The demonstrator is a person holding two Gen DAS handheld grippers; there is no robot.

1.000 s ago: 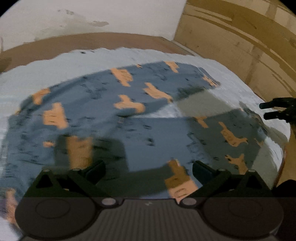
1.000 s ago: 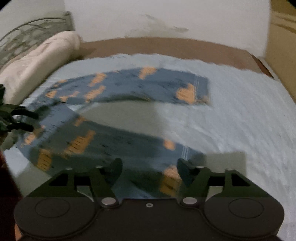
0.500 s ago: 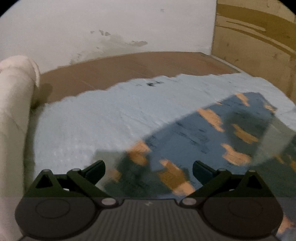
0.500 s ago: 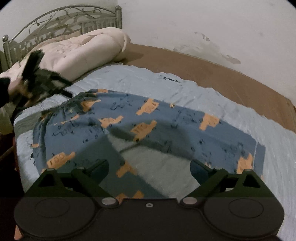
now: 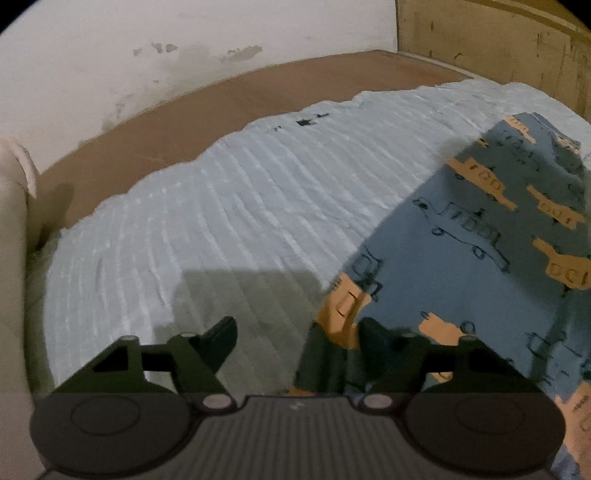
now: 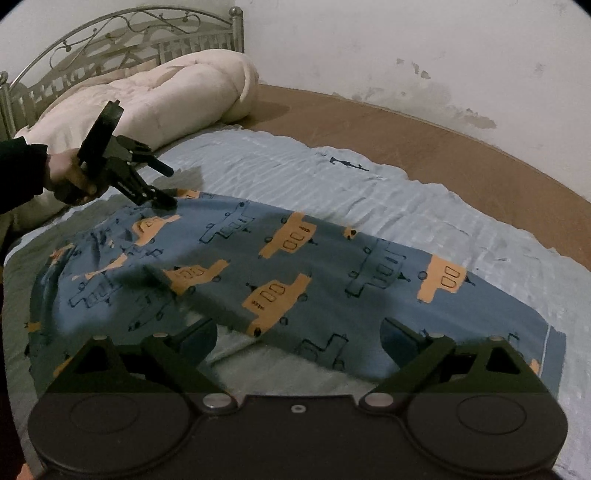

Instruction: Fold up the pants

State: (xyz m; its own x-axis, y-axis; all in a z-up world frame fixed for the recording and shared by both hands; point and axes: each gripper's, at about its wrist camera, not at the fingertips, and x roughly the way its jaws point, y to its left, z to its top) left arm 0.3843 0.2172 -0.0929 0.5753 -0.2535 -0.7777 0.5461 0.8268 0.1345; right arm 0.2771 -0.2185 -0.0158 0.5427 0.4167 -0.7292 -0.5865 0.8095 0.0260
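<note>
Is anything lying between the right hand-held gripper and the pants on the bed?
Nothing visible. The right hand-held gripper hangs open directly over the pants, with only bare blue sheet around them. The left hand-held gripper sits at the far waist corner, out of the path.

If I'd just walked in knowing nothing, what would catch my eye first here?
First, the blue pants printed with orange vehicles, spread over the pale blue bedspread. Next, the left gripper, held in a hand, open at the pants' far corner on the left. Behind it lies a rolled cream quilt against the metal headboard.
</note>
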